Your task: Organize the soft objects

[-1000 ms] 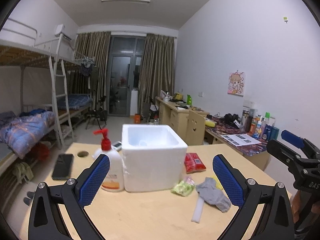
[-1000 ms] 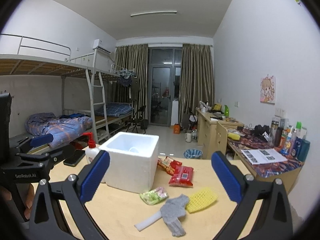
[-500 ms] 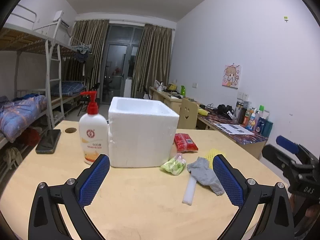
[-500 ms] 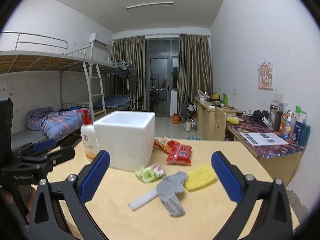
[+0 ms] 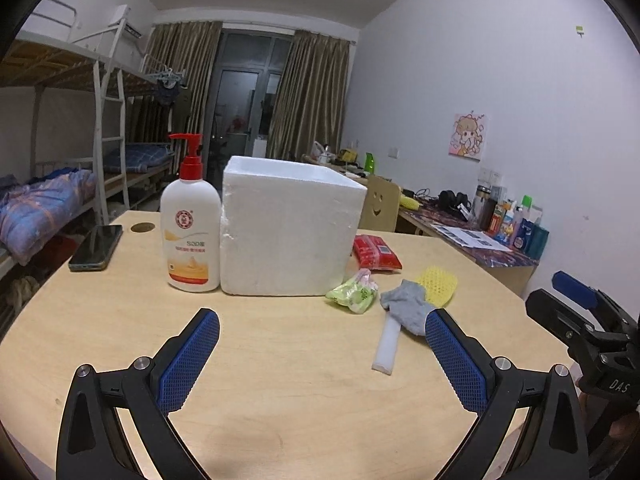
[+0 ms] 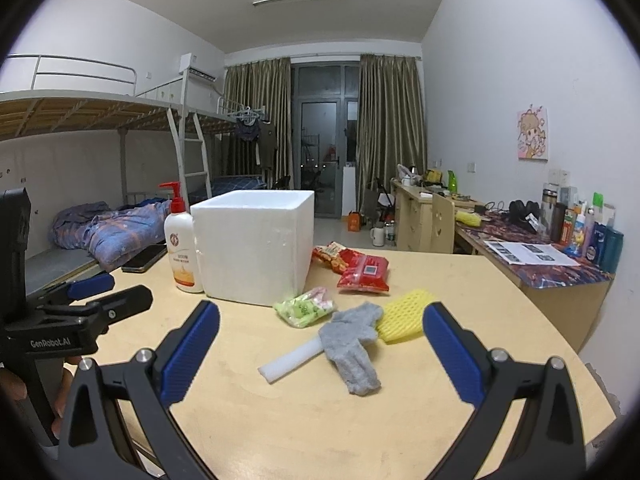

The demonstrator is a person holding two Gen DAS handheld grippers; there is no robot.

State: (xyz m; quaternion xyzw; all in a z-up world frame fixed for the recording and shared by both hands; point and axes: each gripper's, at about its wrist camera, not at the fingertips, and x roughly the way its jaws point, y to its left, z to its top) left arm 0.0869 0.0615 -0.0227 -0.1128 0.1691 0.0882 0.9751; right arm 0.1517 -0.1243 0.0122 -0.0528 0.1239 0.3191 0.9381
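Note:
A white foam box (image 5: 290,232) (image 6: 254,244) stands open-topped on the wooden table (image 5: 280,380). To its right lie a grey sock (image 5: 406,306) (image 6: 354,340), a white foam strip (image 5: 388,346) (image 6: 294,360), a yellow foam net (image 5: 438,284) (image 6: 404,316), a green packet (image 5: 354,290) (image 6: 306,306) and a red packet (image 5: 378,252) (image 6: 366,272). My left gripper (image 5: 322,360) is open and empty, low over the table in front of the box. My right gripper (image 6: 320,356) is open and empty, with the sock between its fingers further ahead.
A lotion pump bottle (image 5: 190,228) stands against the box's left side. A black phone (image 5: 96,246) lies at the far left. An orange snack bag (image 6: 330,256) lies behind the red packet. A cluttered desk (image 6: 540,252) stands on the right, bunk beds on the left.
Both grippers have come down lower toward the table and closer to the objects. The box's inside no longer shows. Nothing on the table has moved.

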